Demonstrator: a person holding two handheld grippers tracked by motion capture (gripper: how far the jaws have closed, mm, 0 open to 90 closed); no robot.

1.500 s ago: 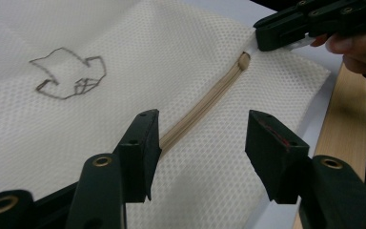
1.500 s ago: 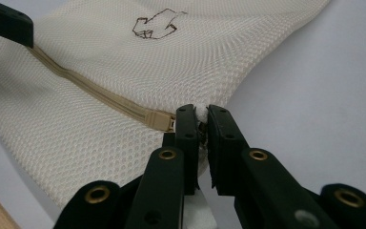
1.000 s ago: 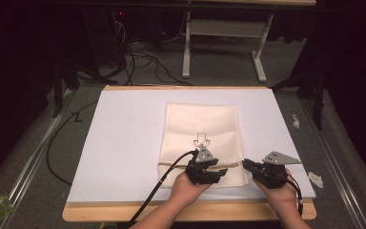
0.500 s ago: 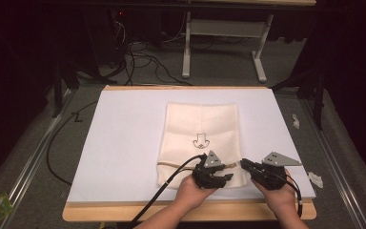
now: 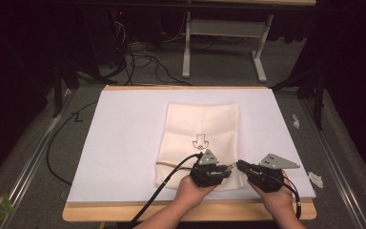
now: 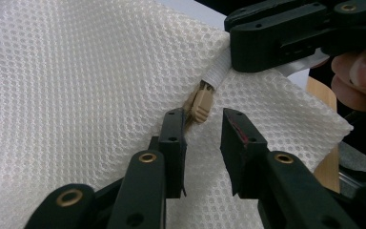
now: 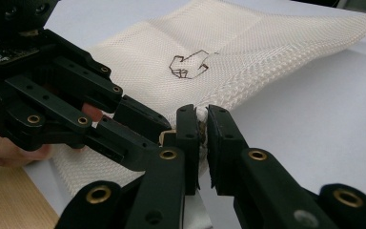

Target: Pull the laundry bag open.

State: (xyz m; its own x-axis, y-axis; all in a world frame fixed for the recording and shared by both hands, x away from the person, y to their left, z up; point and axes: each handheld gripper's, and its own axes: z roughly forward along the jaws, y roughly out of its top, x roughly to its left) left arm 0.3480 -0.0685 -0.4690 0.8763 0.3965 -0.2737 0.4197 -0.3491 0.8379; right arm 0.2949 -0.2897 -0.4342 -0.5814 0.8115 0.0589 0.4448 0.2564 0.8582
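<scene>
Reaching low over the desk (image 5: 124, 143), my right hand-held gripper (image 7: 202, 125) pinches the mesh bag (image 5: 205, 124), my left hand-held gripper (image 6: 202, 131) parted around its zipper pull (image 6: 201, 102).

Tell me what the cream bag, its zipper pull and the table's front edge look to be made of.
Bag: woven mesh fabric, probably synthetic; small regular holes cover it, matte cream.
Zipper pull: smooth tan piece, looks like moulded plastic, though coated metal is possible.
Table's front edge: light wood, judging by the grain seen in the right gripper view; a matte white sheet covers the top.
</scene>
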